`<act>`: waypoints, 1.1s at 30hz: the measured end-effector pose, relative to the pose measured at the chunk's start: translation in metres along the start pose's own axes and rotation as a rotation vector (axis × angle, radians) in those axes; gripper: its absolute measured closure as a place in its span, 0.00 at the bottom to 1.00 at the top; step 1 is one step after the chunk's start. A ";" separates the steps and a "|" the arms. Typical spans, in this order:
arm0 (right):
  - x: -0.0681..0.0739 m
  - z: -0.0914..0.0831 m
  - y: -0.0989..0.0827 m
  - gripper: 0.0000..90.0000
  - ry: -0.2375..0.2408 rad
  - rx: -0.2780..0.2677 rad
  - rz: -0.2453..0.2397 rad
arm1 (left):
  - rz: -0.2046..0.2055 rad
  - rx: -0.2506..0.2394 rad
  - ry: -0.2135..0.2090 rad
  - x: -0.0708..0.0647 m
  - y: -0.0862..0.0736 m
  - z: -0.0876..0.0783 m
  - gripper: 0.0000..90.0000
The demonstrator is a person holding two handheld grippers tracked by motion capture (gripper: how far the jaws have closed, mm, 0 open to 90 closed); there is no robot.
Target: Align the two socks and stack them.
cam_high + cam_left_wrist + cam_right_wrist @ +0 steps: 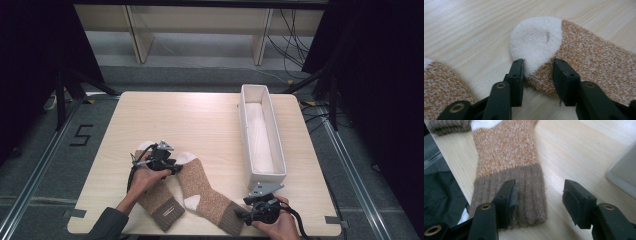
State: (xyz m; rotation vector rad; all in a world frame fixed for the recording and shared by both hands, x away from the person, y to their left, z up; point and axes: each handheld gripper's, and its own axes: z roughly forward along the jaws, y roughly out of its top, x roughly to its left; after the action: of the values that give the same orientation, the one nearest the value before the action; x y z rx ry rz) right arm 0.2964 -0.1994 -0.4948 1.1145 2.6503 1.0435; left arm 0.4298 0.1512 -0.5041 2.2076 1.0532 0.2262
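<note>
Left claw half-open astride white toe of orange-speckled knit sock, unpinched; right claw open beside brown cuff. Risk: pinching one layer, sock bunches.

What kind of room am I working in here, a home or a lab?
Most likely a lab recording bay, not a home: a bare wooden table ringed by dark curtains, loose cables on the floor, and a taped number 5 beside the table.
</note>
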 end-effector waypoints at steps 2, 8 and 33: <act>0.002 0.003 0.000 0.52 0.005 0.005 0.014 | 0.009 -0.011 0.001 0.000 -0.001 0.000 0.74; 0.003 0.005 -0.002 0.71 0.044 0.032 -0.034 | 0.061 -0.017 0.016 -0.004 0.000 -0.003 0.89; 0.013 -0.024 0.048 0.88 0.153 -0.122 -0.114 | 0.057 -0.196 0.011 0.017 0.027 -0.081 0.93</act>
State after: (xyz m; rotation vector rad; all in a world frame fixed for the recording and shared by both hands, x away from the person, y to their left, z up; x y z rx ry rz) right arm 0.3080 -0.1800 -0.4440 0.8830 2.6841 1.2951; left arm 0.4240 0.1922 -0.4277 2.0629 0.9330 0.3528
